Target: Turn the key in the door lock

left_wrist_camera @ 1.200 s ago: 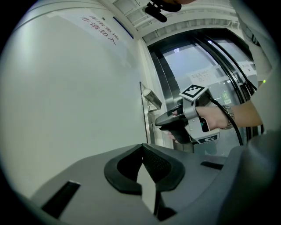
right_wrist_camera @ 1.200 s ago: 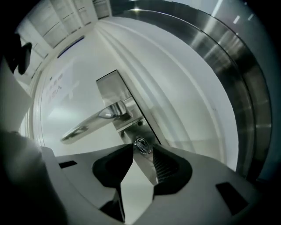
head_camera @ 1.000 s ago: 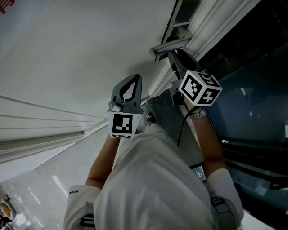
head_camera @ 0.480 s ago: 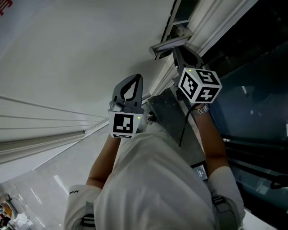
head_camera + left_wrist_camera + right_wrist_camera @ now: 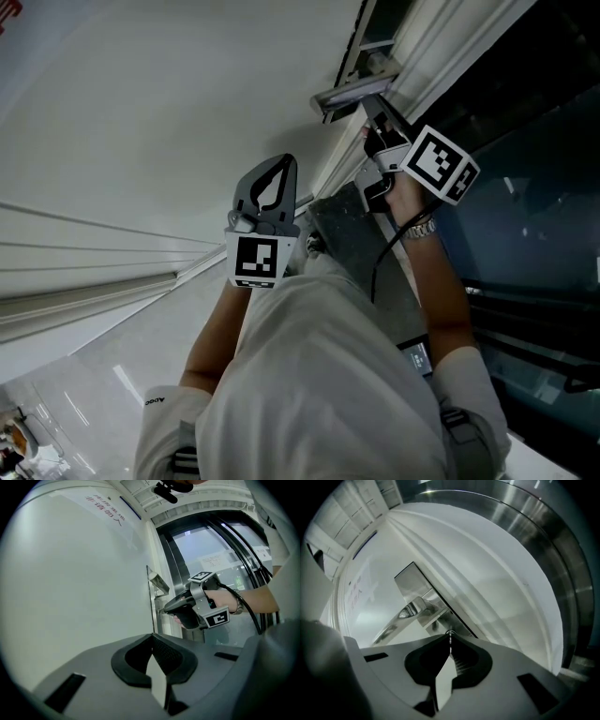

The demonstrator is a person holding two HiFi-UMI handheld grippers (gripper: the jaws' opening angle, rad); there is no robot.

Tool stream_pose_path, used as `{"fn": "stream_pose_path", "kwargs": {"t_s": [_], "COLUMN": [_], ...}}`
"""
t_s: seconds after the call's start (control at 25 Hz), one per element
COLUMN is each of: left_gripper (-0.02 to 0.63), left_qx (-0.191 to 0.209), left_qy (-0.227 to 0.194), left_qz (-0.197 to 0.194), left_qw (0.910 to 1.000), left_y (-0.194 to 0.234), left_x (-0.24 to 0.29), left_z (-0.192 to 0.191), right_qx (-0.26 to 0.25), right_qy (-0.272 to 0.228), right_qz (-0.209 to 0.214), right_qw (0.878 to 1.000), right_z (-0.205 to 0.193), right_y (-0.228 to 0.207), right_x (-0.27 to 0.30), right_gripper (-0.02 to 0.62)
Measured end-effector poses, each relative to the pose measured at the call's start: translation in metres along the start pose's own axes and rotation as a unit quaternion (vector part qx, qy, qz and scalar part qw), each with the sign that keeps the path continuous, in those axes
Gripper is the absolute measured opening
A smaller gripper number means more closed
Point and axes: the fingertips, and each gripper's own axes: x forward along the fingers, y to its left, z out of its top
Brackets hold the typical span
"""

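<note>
Reaching level to the door lock, right gripper fingers closing on the key, left gripper fingers together, empty

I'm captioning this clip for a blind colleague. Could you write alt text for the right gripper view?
The right gripper has its jaws closing on a thin metal key at their tips, right at the lower end of a steel lock plate on a white door. A shiny lever handle sticks out from the plate just beyond the jaws, to the left.
</note>
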Motion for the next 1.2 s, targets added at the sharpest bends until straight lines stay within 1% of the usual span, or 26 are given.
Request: {"fn": "stream_pose_path", "kwargs": {"t_s": [0.12, 0.2, 0.28, 0.36, 0.4, 0.44, 0.6, 0.76, 0.8, 0.84, 0.88, 0.96, 1.0, 1.08, 1.2], "left_gripper": [0.009, 0.009, 0.009, 0.009, 0.009, 0.009, 0.009, 0.009, 0.009, 0.009, 0.009, 0.009, 0.008, 0.009, 0.009], "left_qx": [-0.001, -0.001, -0.002, -0.002, -0.002, -0.002, -0.001, -0.001, -0.001, -0.001, 0.0, 0.002, 0.001, 0.001, 0.0], "left_qy": [0.0, 0.0, 0.001, 0.001, 0.001, 0.001, 0.001, 0.002, 0.002, 0.001, 0.001, 0.0, 0.0, 0.0, -0.001], "left_qz": [0.0, 0.0, 0.0, 0.0, 0.0, 0.001, -0.002, -0.003, -0.003, -0.003, -0.004, -0.004, -0.004, -0.005, -0.005], "left_qw": [1.0, 1.0, 1.0, 1.0, 1.0, 1.0, 1.0, 1.0, 1.0, 1.0, 1.0, 1.0, 1.0, 1.0, 1.0], "left_y": [-0.0002, -0.0002, 0.0001, 0.0006, 0.0009, 0.0009, -0.0004, 0.0001, 0.0001, 0.0002, 0.0003, 0.0009, 0.0011, 0.0009, 0.0005], "left_x": [0.0002, 0.0008, 0.0012, 0.001, 0.0009, 0.0008, 0.0031, 0.0033, 0.003, 0.0029, 0.0031, 0.0039, 0.0041, 0.0041, 0.0044], "left_z": [-0.0012, -0.0025, -0.0041, -0.0049, -0.0047, -0.0043, -0.0039, -0.0037, -0.0035, -0.0034, -0.0035, -0.0034, -0.0033, -0.0024, -0.0017], "right_qx": [0.089, 0.146, 0.191, 0.228, 0.236, 0.233, 0.158, 0.119, 0.106, 0.09, 0.067, -0.002, -0.047, -0.142, -0.26], "right_qy": [-0.007, -0.009, -0.008, -0.007, -0.006, -0.005, 0.001, 0.002, 0.003, 0.004, 0.006, 0.014, 0.019, 0.028, 0.035], "right_qz": [0.016, 0.03, 0.04, 0.05, 0.052, 0.053, 0.041, 0.036, 0.035, 0.035, 0.035, 0.034, 0.029, 0.011, -0.012], "right_qw": [0.996, 0.989, 0.981, 0.972, 0.97, 0.971, 0.987, 0.992, 0.994, 0.995, 0.997, 0.999, 0.998, 0.989, 0.965], "right_z": [-0.0009, -0.0011, -0.0017, -0.0026, -0.0028, -0.0027, -0.0013, -0.0016, -0.0018, -0.0022, -0.0026, -0.004, -0.0049, -0.0066, -0.0082], "right_y": [-0.0036, -0.007, -0.0094, -0.0094, -0.0089, -0.0083, -0.0081, -0.0063, -0.005, -0.0036, -0.0024, -0.0007, -0.0011, -0.0032, -0.0018], "right_x": [-0.0005, -0.0001, 0.0005, 0.0012, 0.0013, 0.0014, 0.0011, 0.0004, -0.0001, -0.0005, -0.001, -0.002, -0.0027, -0.0052, -0.0082], "right_gripper": [0.009, 0.011, 0.011, 0.012, 0.012, 0.012, 0.012, 0.015, 0.031, 0.062, 0.08, 0.112, 0.121, 0.124, 0.132]}}
